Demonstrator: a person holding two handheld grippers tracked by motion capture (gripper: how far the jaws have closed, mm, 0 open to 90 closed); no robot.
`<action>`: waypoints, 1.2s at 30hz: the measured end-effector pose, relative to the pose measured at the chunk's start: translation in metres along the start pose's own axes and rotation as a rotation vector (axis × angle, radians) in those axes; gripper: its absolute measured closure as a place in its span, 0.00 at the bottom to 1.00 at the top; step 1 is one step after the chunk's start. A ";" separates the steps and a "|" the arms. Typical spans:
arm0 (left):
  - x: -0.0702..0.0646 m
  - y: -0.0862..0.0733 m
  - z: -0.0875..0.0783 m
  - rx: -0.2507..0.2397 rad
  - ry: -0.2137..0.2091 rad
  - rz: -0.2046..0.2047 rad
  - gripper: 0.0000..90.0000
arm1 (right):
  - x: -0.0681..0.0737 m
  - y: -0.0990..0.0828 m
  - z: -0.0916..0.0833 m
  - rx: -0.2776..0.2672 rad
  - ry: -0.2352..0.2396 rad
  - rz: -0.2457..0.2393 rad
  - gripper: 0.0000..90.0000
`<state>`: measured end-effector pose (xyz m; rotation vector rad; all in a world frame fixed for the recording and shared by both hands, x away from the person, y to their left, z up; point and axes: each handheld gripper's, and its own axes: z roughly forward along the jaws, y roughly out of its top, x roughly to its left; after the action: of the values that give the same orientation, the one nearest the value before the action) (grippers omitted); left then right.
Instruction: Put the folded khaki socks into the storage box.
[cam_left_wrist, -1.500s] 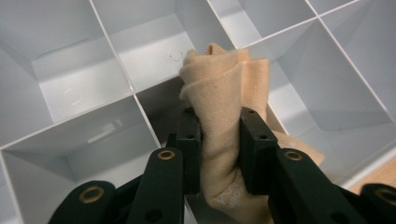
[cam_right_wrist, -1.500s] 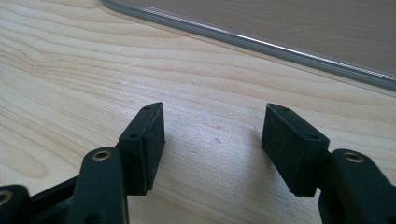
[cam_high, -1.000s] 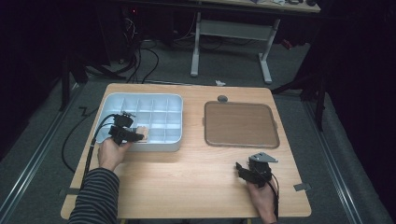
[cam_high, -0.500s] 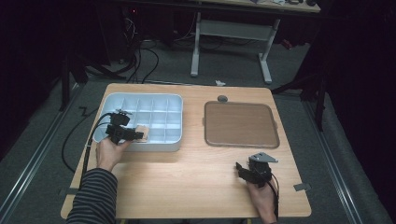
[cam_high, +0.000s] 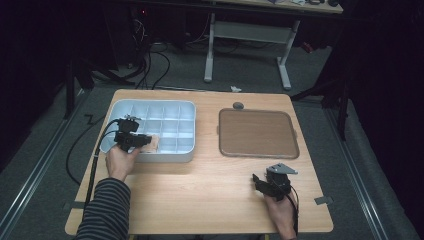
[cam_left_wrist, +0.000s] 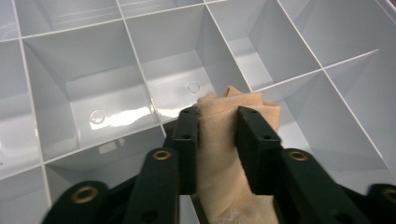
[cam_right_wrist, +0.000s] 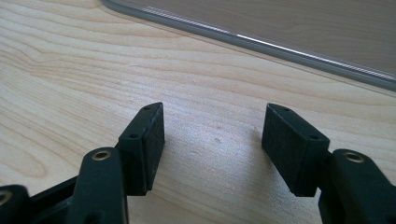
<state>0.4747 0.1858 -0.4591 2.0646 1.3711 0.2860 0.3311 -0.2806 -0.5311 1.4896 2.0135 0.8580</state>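
My left gripper (cam_high: 150, 141) (cam_left_wrist: 217, 116) is shut on a folded tan cloth (cam_left_wrist: 224, 140) (cam_high: 154, 143). It holds the cloth over the front row of the pale blue compartment tray (cam_high: 114, 111) (cam_left_wrist: 84, 93), near the middle of that row. The compartments around the cloth look bare. My right gripper (cam_high: 257, 181) (cam_right_wrist: 212, 133) rests low over the wooden table near its front right, jaws open with nothing between them. It points toward the brown flat tray (cam_high: 257, 132) (cam_right_wrist: 280, 18).
A small grey round piece (cam_high: 238, 105) lies on the table behind the brown tray. The left gripper's cable (cam_high: 92, 165) trails off the table's left side. Bare wooden table (cam_high: 200, 190) lies between the two hands.
The left gripper has carried the cloth a little to the right and forward over the tray's front row. The right gripper has stayed put.
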 end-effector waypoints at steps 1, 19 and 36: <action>0.000 0.000 0.001 0.008 0.002 -0.003 0.85 | 0.000 0.000 0.000 0.000 0.000 0.000 0.44; -0.001 -0.003 0.016 0.086 0.015 0.011 0.86 | 0.000 0.000 0.000 0.000 0.000 0.001 0.44; -0.004 -0.004 -0.014 -0.030 0.005 0.021 0.60 | 0.000 0.000 0.000 0.000 0.001 -0.001 0.44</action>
<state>0.4632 0.1889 -0.4497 2.0559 1.3412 0.3184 0.3311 -0.2805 -0.5311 1.4886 2.0144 0.8585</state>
